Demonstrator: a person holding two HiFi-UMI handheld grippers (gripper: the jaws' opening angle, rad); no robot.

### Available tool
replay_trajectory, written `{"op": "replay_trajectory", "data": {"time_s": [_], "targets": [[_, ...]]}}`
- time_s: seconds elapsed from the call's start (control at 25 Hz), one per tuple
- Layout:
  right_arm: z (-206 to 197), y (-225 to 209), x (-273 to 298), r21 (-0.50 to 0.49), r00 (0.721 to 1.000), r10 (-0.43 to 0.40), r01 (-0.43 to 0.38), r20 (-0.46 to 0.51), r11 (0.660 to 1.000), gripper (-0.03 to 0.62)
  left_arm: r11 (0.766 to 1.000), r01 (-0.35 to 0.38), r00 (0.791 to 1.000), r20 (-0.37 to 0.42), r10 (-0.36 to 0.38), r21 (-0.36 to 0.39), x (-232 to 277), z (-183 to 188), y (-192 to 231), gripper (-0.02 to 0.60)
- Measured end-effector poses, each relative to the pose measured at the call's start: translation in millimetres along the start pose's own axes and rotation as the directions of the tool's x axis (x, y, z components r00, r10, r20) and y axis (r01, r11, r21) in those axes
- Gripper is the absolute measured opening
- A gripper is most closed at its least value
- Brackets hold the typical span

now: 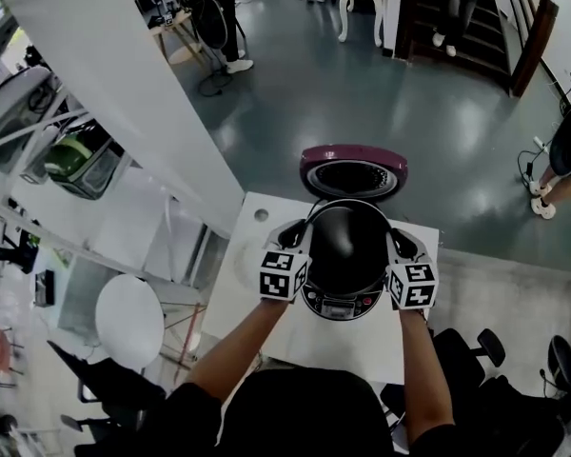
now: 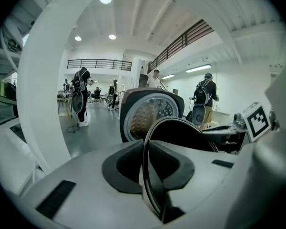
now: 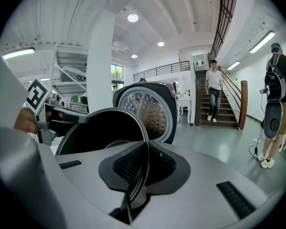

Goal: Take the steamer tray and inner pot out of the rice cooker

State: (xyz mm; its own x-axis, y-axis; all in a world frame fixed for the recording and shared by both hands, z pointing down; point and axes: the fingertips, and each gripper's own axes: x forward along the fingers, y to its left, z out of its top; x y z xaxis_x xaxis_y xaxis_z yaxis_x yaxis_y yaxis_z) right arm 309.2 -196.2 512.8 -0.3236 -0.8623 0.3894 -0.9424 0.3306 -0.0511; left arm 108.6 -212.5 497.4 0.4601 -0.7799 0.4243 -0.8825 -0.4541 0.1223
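L tool [image 2: 149,168]: jaws pressed together on the thin rim of the black inner pot [image 1: 347,241], rim running edge-on between the dark pads. R tool [image 3: 140,175]: same condition, jaws pinching the opposite side of the rim. Both tools approx. level with each other, one at each side of the pot, arms reaching in from the near edge. Marker cubes on L tool [image 1: 282,276] and R tool [image 1: 411,285] carry black-and-white square codes only, no text. Pot is directly over the rice cooker [image 1: 341,305] body, mouth up, interior dark; how far it is out of the body can't be told. Cooker front panel shows below the pot, print too small to read, no brand legible. Maroon lid [image 1: 354,172] stands open behind the pot, its dimpled metal inner plate facing the tools. Cooker stands on a white bench [image 1: 333,346]. Beyond: grey-green floor, a person on the stairs [image 3: 213,92].
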Motion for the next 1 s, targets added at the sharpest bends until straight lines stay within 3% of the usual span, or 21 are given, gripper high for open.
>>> {"op": "replay_trajectory", "data": {"time_s": [0.6, 1.0], "targets": [[38.5, 49.1, -15.2, -0.046, 0.983, 0.137, -0.133, 0.125, 0.990, 0.025, 0.995, -0.090, 0.992, 0.084, 0.093, -0.037, -71.1, 22.9, 16.4, 0.037], [67.7, 106.6, -14.8, -0.105, 0.980, 0.123, -0.108, 0.156, 0.989, 0.025, 0.996, -0.065, 0.982, 0.173, 0.075, -0.059, -115.6, 36.1, 59.5, 0.035]]}}
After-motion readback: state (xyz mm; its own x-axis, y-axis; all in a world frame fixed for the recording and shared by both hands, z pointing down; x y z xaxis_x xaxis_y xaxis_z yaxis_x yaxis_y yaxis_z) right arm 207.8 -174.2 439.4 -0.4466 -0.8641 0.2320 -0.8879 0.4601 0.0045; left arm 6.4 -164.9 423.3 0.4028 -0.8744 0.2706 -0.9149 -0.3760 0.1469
